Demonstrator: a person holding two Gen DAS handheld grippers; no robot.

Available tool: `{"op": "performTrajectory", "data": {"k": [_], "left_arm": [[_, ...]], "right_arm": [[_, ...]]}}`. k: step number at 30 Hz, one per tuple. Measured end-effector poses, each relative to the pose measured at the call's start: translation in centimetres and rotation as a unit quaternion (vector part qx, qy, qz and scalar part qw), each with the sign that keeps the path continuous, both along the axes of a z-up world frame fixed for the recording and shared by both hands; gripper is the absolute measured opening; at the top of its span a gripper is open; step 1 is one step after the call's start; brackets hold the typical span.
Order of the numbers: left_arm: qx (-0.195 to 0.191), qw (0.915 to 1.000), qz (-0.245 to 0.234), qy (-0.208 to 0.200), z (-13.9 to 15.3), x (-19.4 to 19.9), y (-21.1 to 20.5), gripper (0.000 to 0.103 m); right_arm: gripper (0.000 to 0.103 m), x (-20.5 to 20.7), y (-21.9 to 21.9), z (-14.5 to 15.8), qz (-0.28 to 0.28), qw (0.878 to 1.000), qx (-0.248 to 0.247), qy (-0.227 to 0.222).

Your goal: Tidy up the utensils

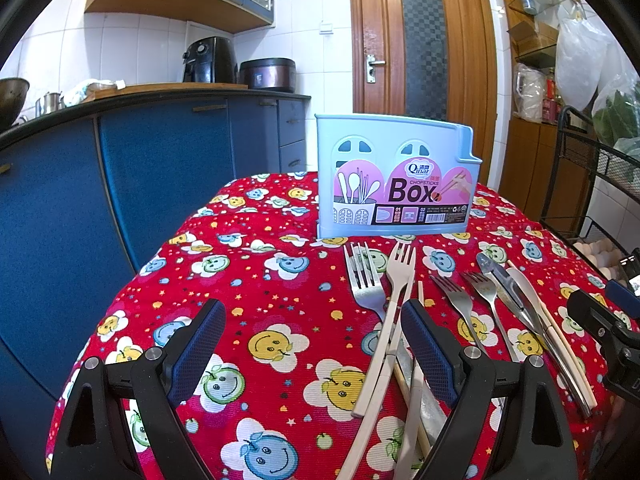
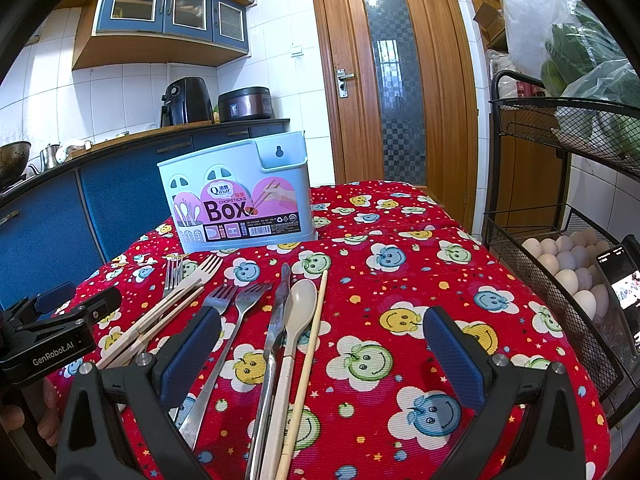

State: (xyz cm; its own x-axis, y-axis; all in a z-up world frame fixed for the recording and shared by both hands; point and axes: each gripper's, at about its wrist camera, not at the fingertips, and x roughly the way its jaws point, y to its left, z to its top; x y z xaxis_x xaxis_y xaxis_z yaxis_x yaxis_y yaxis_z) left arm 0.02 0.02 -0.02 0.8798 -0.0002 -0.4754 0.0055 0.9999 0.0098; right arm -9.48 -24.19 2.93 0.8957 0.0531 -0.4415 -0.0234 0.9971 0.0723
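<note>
utensils (image 2: pixel 280 320) lie loose on the cloth (image 2: pixel 400 280) before the box (image 2: pixel 236 200); left gripper (image 1: pixel 312 344) and right gripper (image 2: pixel 320 344) both gape wide, holding nothing.

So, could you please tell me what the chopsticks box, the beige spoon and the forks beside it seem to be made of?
The chopsticks box looks like moulded pale blue plastic: matte, with cut-out windows. The beige spoon seems matte plastic or a similar composite, with no shine. The two forks beside it look like steel, grey with a bright sheen.

Four metal forks (image 2: pixel 248 300), one beige fork (image 1: pixel 402 268), one knife (image 2: pixel 280 304), one spoon (image 2: pixel 300 300), one box (image 2: pixel 236 196) (chopsticks uncounted).
</note>
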Motion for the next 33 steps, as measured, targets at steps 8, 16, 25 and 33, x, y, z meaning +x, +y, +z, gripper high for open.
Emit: {"op": "performTrajectory", "data": {"k": [8, 16, 25, 33], "left_arm": [[0.0, 1.0, 0.0, 0.0, 0.0, 0.01, 0.01, 0.09], [-0.001, 1.0, 0.0, 0.0, -0.01, 0.01, 0.01, 0.09], [0.0, 1.0, 0.0, 0.0, 0.0, 0.0, 0.01, 0.09], [0.008, 1.0, -0.002, 0.002, 0.03, 0.0, -0.44, 0.09]], "right_arm": [[0.103, -0.01, 0.0, 0.01, 0.0, 1.0, 0.0, 0.0], [0.103, -0.01, -0.01, 0.01, 0.0, 1.0, 0.0, 0.0], [0.103, 0.02, -0.04, 0.0, 0.0, 1.0, 0.0, 0.0], [0.103, 0.15, -0.18, -0.05, 0.001, 1.0, 0.007, 0.004]]}}
